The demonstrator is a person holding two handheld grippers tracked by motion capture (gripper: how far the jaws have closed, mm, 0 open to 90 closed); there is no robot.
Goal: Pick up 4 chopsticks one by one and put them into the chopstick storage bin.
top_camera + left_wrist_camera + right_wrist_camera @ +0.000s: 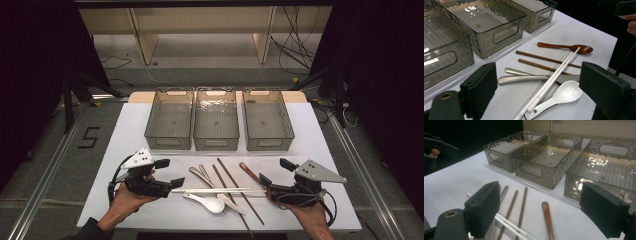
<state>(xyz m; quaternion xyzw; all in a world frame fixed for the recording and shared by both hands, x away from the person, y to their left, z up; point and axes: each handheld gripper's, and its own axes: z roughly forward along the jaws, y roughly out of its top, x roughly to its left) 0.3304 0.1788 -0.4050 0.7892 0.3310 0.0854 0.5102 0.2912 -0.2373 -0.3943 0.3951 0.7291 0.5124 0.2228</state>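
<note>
White chopsticks lie across metal cutlery, near three bins.

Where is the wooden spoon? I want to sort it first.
In the high view the wooden spoon lies right of the brown chopsticks, near the right gripper.

Across the upper middle of my high view, I see three clear smoky-grey plastic bins on a white table.
</note>
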